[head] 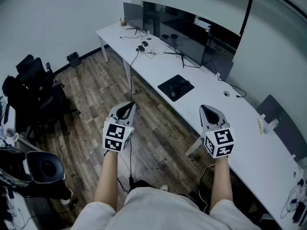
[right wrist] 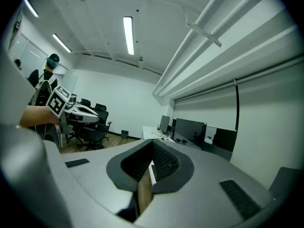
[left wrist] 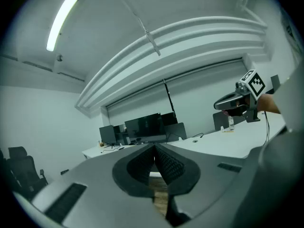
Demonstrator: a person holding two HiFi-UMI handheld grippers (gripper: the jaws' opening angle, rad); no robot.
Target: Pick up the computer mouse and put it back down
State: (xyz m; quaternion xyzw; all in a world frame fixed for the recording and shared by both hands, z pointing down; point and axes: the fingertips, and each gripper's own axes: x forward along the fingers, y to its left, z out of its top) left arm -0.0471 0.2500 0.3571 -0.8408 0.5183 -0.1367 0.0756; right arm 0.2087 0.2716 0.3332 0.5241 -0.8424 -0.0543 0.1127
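Note:
A black mouse pad (head: 175, 87) lies on the long white desk (head: 249, 128); I cannot make out a mouse on it. My left gripper (head: 127, 105) hangs over the wooden floor, short of the desk, jaws shut and empty. My right gripper (head: 207, 109) hovers at the desk's near edge, right of the pad, also shut on nothing. In the left gripper view the ribbed pads (left wrist: 142, 163) meet at the tip of the left gripper (left wrist: 154, 148), and the right gripper (left wrist: 232, 101) shows at the right. In the right gripper view the right gripper (right wrist: 152, 146) is closed, with the left gripper (right wrist: 78, 110) at the left.
Dark monitors (head: 180, 37) stand along the back of the desk, with cables and small dark items (head: 144, 44) at its far end. Black office chairs (head: 33, 90) crowd the left side, and another chair (head: 41, 169) sits near my left leg. Desk legs (head: 194, 147) stand below my right gripper.

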